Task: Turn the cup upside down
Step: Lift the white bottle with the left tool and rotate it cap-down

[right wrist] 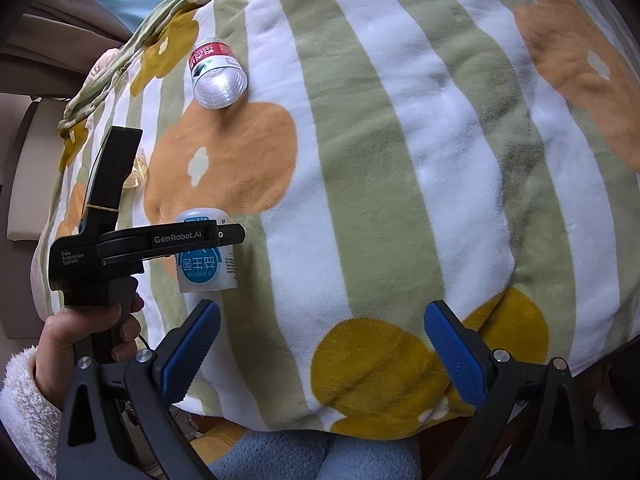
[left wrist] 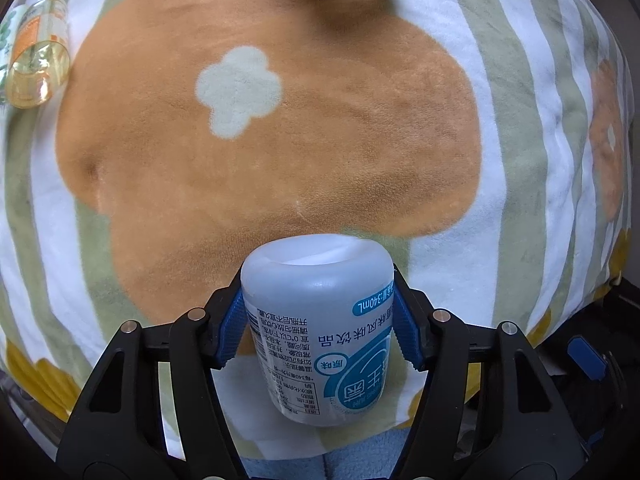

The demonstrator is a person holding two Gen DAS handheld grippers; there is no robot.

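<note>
A white plastic cup [left wrist: 316, 344] with a blue-and-white printed label sits between the blue pads of my left gripper [left wrist: 318, 312], which is shut on its sides. Its print reads upside down and its rounded end points up. In the right wrist view the same cup [right wrist: 206, 268] stands upright, low over the striped blanket [right wrist: 400, 160], in the left gripper [right wrist: 218, 236] that a hand [right wrist: 100, 328] holds. Whether its lower rim touches the blanket I cannot tell. My right gripper [right wrist: 322, 344] is open and holds nothing, to the right of the cup.
A clear cup with an orange label [left wrist: 38, 56] lies on its side at the far left. Another clear cup with a red label [right wrist: 218, 76] lies on its side farther back. The blanket's edge drops off near me, above blue fleece [right wrist: 280, 456].
</note>
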